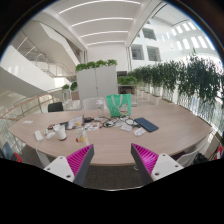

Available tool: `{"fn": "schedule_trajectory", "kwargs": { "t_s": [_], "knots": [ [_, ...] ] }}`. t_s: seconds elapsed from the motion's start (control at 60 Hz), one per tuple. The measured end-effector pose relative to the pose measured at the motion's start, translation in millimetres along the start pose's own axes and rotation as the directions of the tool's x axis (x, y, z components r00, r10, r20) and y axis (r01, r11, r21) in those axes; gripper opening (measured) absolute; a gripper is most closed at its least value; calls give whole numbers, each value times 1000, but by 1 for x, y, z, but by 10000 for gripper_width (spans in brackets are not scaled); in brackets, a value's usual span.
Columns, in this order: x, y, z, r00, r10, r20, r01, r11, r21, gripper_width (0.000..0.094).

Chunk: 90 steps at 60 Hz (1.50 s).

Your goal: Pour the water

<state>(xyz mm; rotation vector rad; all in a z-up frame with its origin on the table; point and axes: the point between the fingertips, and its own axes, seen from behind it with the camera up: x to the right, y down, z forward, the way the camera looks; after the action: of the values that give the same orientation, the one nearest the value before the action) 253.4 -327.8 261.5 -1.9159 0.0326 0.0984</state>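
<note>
My gripper (112, 160) is open and empty, its two magenta pads (80, 157) spread wide above the near edge of a large round wooden table (110, 140). Far beyond the fingers, on the table's far half, stand small items: white cups (61, 130) at the left, a pale upright bottle or jug (101, 104) near the middle, and a green bag (120, 104) behind it. None of them is close to the fingers. Which vessel holds water cannot be told.
A dark flat notebook or tablet (146, 125) lies at the table's right. Cables and clutter (95, 124) lie mid-table. Chairs (56, 105) stand around the far side. White cabinets (98, 80) topped with plants and a row of green plants (180, 78) stand behind, in a bright atrium.
</note>
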Motion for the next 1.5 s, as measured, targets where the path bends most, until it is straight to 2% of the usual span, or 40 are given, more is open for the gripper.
{"fn": "schedule_trajectory", "kwargs": {
  "t_s": [0.117,0.217,0.433,0.6,0.7,0.783,1.0,1.05,1.1,1.183,1.25,1.317,1.417,1.467,1.5],
  "knots": [
    [9,4,-2,999,10,-53,-10,1000,-3,825],
    [-21,26,3,995,-5,-103,5,1000,-4,840],
    [-80,60,33,996,-55,-66,56,998,-1,826],
    [-142,77,108,999,-34,21,33,998,63,827],
    [-170,79,171,998,-36,45,31,993,111,822],
    [-183,81,221,999,-23,26,20,992,124,824],
    [-181,74,317,996,-5,-88,18,989,145,822],
    [-177,73,337,994,-7,-108,24,988,156,759],
    [-173,73,351,994,3,-111,14,988,153,537],
    [-176,65,368,993,-8,-118,31,981,190,497],
    [-182,63,374,996,-10,-87,28,978,205,462],
    [-185,64,385,996,19,-83,-6,987,162,427],
    [-181,62,391,995,26,-92,-17,996,92,322],
    [-182,61,396,994,31,-107,-26,998,50,322],
    [-180,48,393,993,21,-118,-15,998,57,322]
  ]
}}
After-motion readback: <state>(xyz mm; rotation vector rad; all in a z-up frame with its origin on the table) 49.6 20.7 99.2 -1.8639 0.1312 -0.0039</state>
